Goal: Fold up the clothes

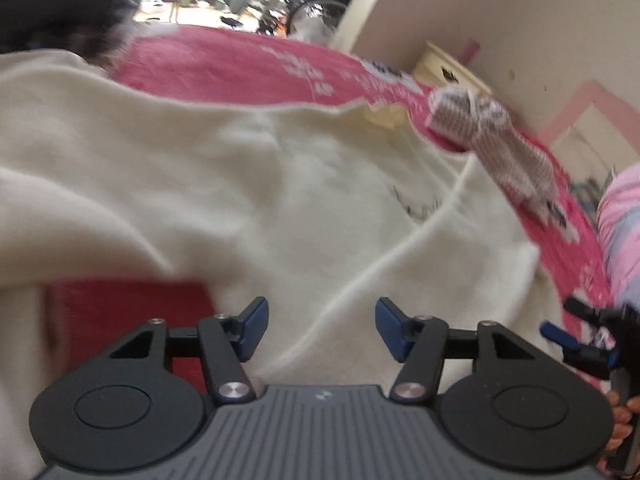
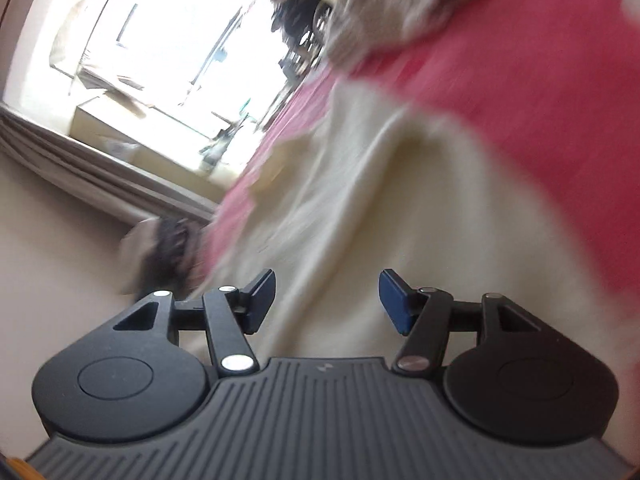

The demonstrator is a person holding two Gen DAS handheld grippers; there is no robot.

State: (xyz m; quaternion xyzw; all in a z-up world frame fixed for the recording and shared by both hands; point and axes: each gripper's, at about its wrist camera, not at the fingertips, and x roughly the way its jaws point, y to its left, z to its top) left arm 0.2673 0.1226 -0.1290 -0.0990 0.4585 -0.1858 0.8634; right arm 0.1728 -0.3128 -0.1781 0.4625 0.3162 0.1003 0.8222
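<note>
Both grippers hang with fingers parted over a cream garment on a pink bed.

The left gripper (image 1: pixel 322 328) has its blue-padded fingers (image 1: pixel 390 328) spread wide with nothing between them; just beyond lies the cream sweater (image 1: pixel 240 184), rumpled into broad folds across a pink printed bedspread (image 1: pixel 248 68). A small folded striped cloth (image 1: pixel 492 140) rests on the bedspread near the sweater's far right edge — apart from it or touching, the blur does not settle. At the right edge of the left wrist view the right gripper (image 1: pixel 576 336) shows, beside a pink-and-blue striped sleeve (image 1: pixel 620 232). In the right wrist view — heavily blurred — the right gripper (image 2: pixel 326 304) is likewise spread and empty, with the cream sweater (image 2: pixel 360 200) ahead of its fingers and a bright window (image 2: pixel 168 40) behind.
</note>
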